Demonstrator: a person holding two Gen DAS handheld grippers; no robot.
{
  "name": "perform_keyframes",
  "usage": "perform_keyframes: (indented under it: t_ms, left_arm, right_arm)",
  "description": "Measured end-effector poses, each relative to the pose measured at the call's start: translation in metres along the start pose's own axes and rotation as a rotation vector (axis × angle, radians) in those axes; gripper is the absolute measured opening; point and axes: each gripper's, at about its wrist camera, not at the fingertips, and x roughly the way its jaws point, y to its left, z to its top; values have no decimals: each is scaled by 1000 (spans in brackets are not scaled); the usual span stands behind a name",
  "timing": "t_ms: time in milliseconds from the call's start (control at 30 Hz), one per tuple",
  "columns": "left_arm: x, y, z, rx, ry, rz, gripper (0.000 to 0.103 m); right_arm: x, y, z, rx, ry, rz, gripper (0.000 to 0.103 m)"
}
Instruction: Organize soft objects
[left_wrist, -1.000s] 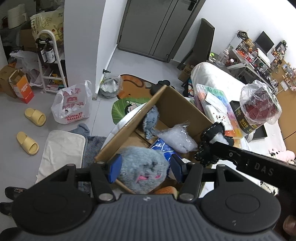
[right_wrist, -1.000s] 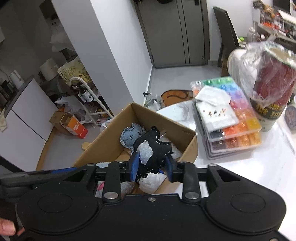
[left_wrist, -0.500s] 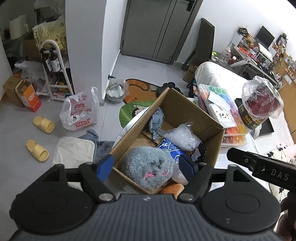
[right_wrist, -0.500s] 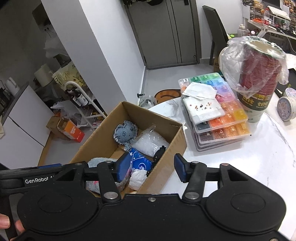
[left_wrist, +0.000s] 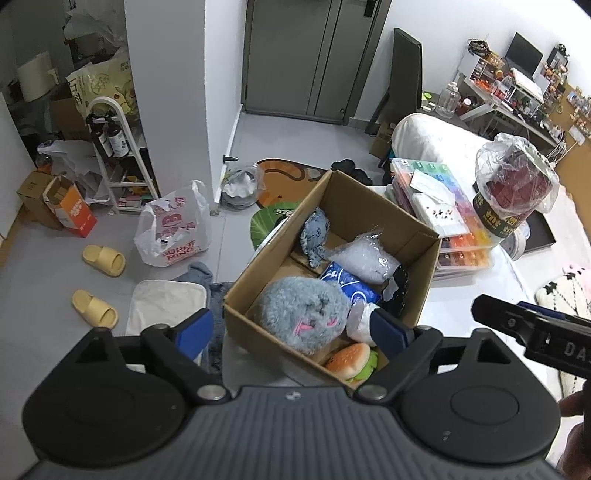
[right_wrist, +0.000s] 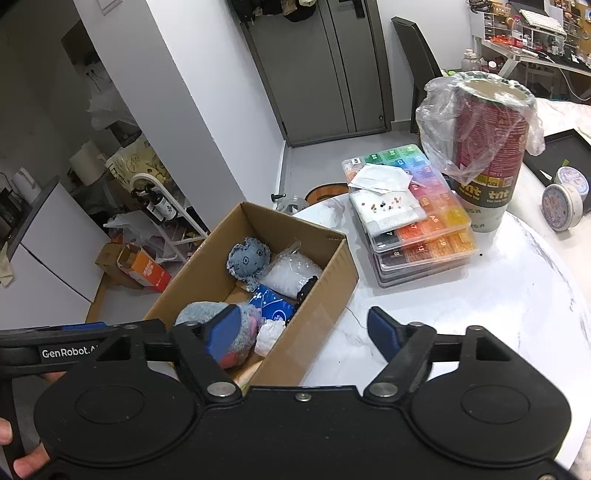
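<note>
I read the cardboard box (left_wrist: 373, 221) at the edge of the white desk (right_wrist: 498, 295) as the collecting bin: every soft thing I can see is already inside it, which fits the job of gathering them into 1 place. The grey fluffy plush (left_wrist: 303, 314) lies at the near end, the hamburger toy (left_wrist: 352, 363) tucked in the corner beside it, the blue packet (left_wrist: 347, 282) and the clear crinkly bag (left_wrist: 364, 256) mid-box, the small denim-blue plush (left_wrist: 314, 236) leaning on the far left wall, and the black-and-white soft piece (left_wrist: 397, 290) against the right wall. My left gripper (left_wrist: 291, 328) hangs over the near end with its fingers spread wide and nothing between them touching the pads; my right gripper (right_wrist: 301, 330) sits over the box's right wall and the bare desk, fingers likewise apart and empty. I judge both are clear because the drops are done. Compared with 1 second ago, the left fingers were clamped on the grey plush and the right ones on the black-and-white piece; both pairs have just been opening, the 2 toys now rest in the box, and both views have drawn back and up a little, showing more of the box and desk.
</note>
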Motion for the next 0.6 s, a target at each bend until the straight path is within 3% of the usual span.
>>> perform_keyframes:
  t_ms: [333, 600]
  left_arm:
    - [-33, -12, -7, 38, -38, 24, 96]
    - [-62, -27, -17, 86, -66, 53, 96]
  right_arm:
    - [-27, -3, -5, -10, -23, 27, 102]
    - [-54, -14, -13, 25, -43, 33, 103]
